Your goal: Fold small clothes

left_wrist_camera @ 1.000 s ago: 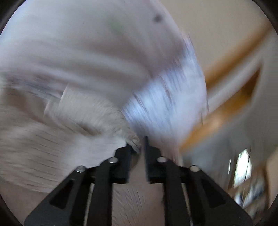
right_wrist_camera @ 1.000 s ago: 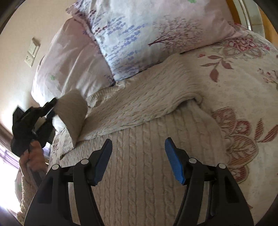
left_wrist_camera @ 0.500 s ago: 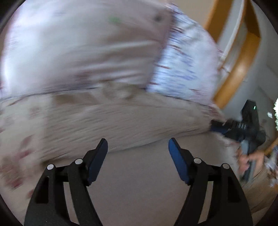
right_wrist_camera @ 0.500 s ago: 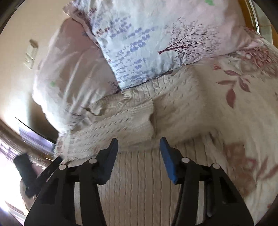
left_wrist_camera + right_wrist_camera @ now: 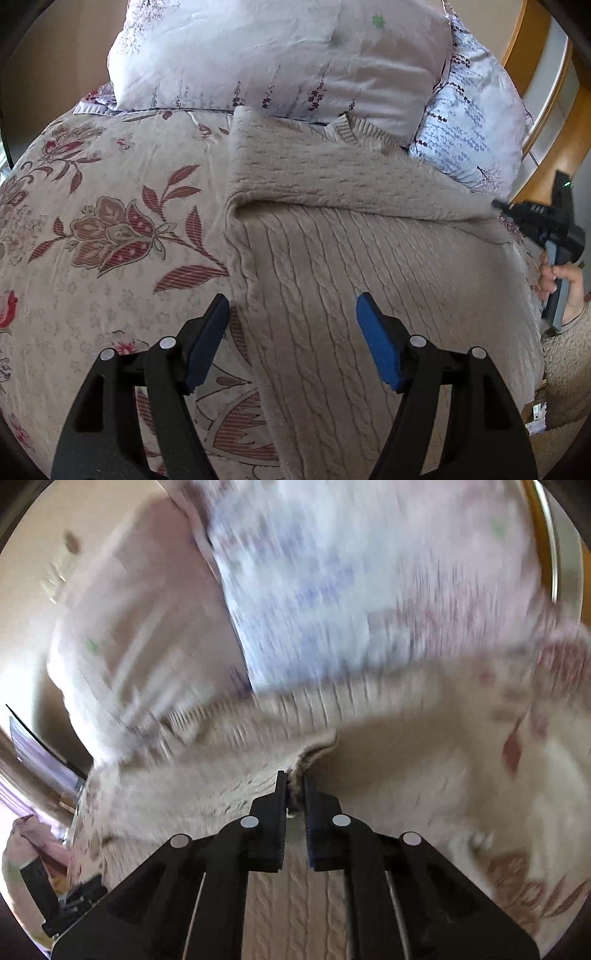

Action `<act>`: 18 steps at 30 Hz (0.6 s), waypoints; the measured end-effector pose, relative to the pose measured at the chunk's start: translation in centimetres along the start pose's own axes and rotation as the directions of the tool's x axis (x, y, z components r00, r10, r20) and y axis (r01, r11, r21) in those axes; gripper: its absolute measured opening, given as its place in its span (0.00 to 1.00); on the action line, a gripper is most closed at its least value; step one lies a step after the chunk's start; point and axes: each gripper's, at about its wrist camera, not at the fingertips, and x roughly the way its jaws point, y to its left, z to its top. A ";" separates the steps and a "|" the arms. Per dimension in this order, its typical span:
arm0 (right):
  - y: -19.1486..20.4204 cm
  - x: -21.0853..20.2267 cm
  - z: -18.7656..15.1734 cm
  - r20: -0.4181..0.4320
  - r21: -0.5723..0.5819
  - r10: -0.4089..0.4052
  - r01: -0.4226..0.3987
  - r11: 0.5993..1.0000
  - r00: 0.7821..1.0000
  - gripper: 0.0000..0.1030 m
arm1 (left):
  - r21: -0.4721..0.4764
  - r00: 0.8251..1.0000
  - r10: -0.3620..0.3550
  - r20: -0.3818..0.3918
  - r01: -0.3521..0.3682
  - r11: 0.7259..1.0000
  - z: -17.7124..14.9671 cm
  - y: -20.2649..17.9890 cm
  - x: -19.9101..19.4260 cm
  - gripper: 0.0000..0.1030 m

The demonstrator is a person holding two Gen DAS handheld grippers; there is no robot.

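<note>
Lying lengthwise toward the pillows [image 5: 280,62]: beige sweater [image 5: 369,258].

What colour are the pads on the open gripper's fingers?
Blue pads on the black left gripper, clearest in the left wrist view.

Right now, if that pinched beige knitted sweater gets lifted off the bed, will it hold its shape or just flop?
Probably flop: the sweater already lies folded over itself in soft creases. The chunky cable knit looks fairly heavy, so it should sag from the right gripper, which has just closed on its edge. Its rough texture should resist slipping.
</note>
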 end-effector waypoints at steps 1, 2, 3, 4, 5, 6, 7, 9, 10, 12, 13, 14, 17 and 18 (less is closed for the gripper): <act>0.1 -0.7 0.3 0.037 -0.005 -0.010 0.010 1.000 0.999 0.08 | 0.001 1.000 -0.005 0.002 0.005 1.000 0.0 0.0 0.0 0.68; 0.1 -0.7 0.5 0.051 -0.008 -0.030 0.030 1.000 0.998 0.08 | 0.002 1.000 -0.007 0.005 0.007 1.000 -0.1 -0.3 0.2 0.68; -0.1 -0.3 0.4 0.042 -0.017 -0.083 0.084 0.996 0.996 0.08 | 0.004 1.000 -0.007 0.007 0.007 1.000 -0.1 -0.4 0.2 0.68; -0.6 0.7 0.1 0.005 -0.017 -0.126 0.126 0.992 0.992 0.08 | 0.007 1.000 -0.005 0.009 0.005 1.000 -0.2 -0.4 0.1 0.68; -1.2 1.5 -0.2 -0.033 -0.007 -0.141 0.140 0.990 0.990 0.08 | 0.009 1.000 -0.004 0.011 0.004 1.000 -0.3 -0.5 0.1 0.68; -2.1 3.0 -0.8 -0.106 0.013 -0.152 0.154 0.988 0.983 0.09 | 0.009 1.000 -0.008 0.013 0.008 1.000 -0.4 -0.6 0.1 0.68; -2.5 3.4 -1.1 -0.129 0.024 -0.153 0.157 0.987 0.980 0.09 | 0.004 1.000 -0.015 0.013 0.015 1.000 -0.5 -0.5 0.0 0.68; -3.1 2.5 -1.5 -0.112 0.062 -0.130 0.137 0.989 0.985 0.18 | -0.006 0.999 -0.031 0.013 0.031 0.999 -0.7 -0.5 -0.2 0.68; -3.2 1.8 -1.4 -0.111 0.078 -0.120 0.129 0.989 0.987 0.25 | -0.012 0.999 -0.042 0.013 0.042 0.999 -0.8 -0.4 -0.4 0.68; -3.9 -0.5 -1.3 -0.084 0.114 -0.056 0.065 0.991 0.995 0.43 | -0.022 0.998 -0.065 0.012 0.065 0.998 -1.2 -0.3 -0.7 0.68; -4.2 -1.5 -1.4 -0.070 0.119 -0.038 0.046 0.992 0.997 0.48 | -0.027 0.997 -0.080 0.013 0.081 0.996 -1.5 -0.2 -0.9 0.68; -4.3 -2.6 -1.6 -0.059 0.118 -0.030 0.036 0.992 0.998 0.48 | -0.031 0.996 -0.090 0.015 0.090 0.995 -1.6 -0.1 -1.1 0.68; -5.6 -5.6 -2.8 -0.051 0.130 0.006 0.001 0.992 0.999 0.48 | -0.048 0.992 -0.123 0.024 0.124 0.991 -2.4 0.1 -1.6 0.67; -6.5 -6.5 -3.6 -0.062 0.150 0.031 -0.021 0.988 0.998 0.48 | -0.052 0.991 -0.130 0.026 0.131 0.990 -2.5 0.1 -1.7 0.67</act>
